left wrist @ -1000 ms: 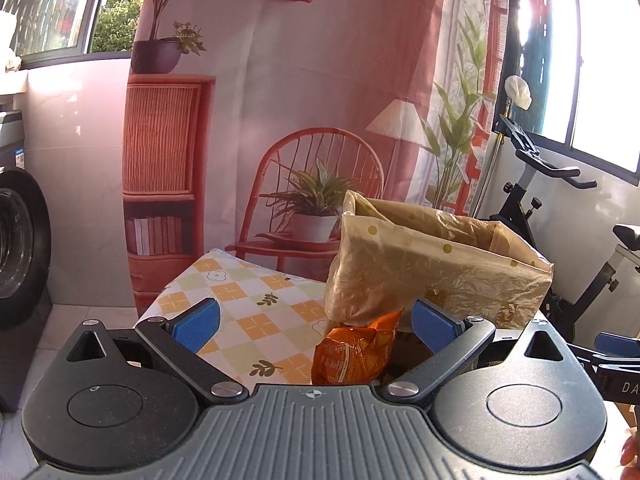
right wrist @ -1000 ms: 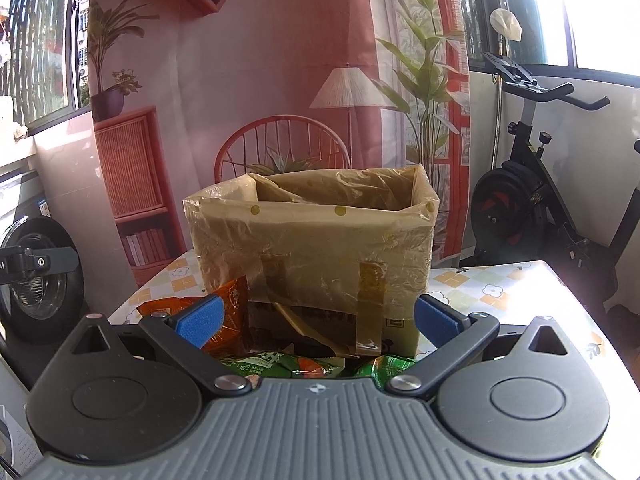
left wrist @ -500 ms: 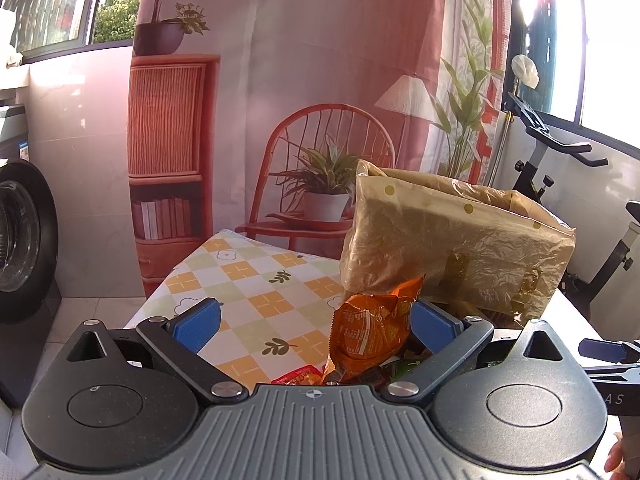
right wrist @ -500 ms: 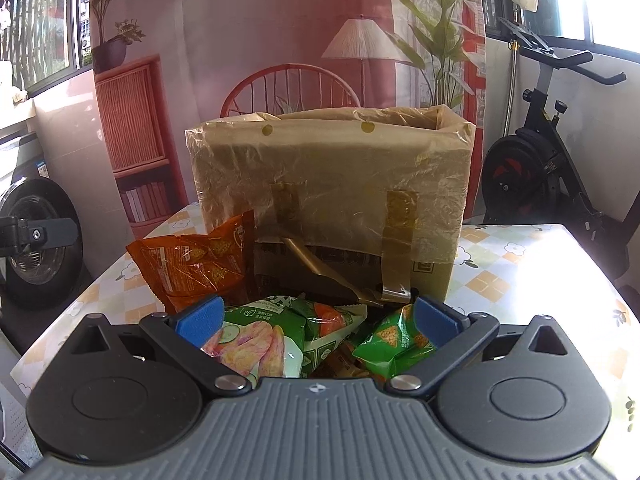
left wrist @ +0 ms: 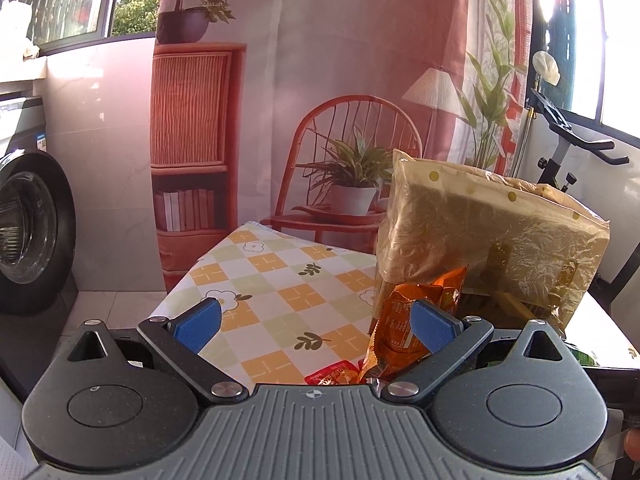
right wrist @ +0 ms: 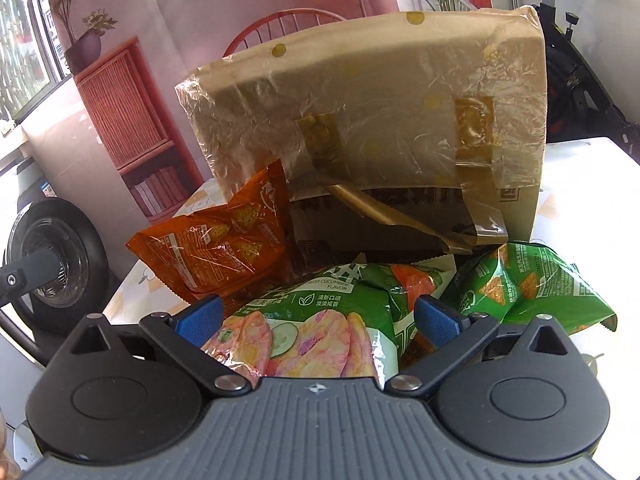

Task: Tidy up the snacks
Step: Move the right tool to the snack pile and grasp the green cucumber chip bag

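Observation:
A cardboard box lined with a tan plastic bag (right wrist: 372, 120) stands on the table; it also shows in the left wrist view (left wrist: 488, 236). In front of it lie snack bags: an orange one (right wrist: 216, 248), a green cucumber chip bag (right wrist: 320, 320) and a smaller green one (right wrist: 524, 288). My right gripper (right wrist: 318, 316) is open, its jaws either side of the cucumber bag, close above it. My left gripper (left wrist: 316, 322) is open and empty over the tablecloth, its right finger in front of the orange bag (left wrist: 412, 312). A small red packet (left wrist: 332, 374) lies near it.
The table has a checked floral cloth (left wrist: 276, 280), its left edge dropping to the floor. A washing machine (left wrist: 28, 232) stands at the left, an exercise bike (left wrist: 568, 152) at the right. A printed backdrop hangs behind.
Both grippers have moved down and forward. The right one has closed in on the snack pile and now straddles the cucumber bag. The left one has come lower beside the orange bag.

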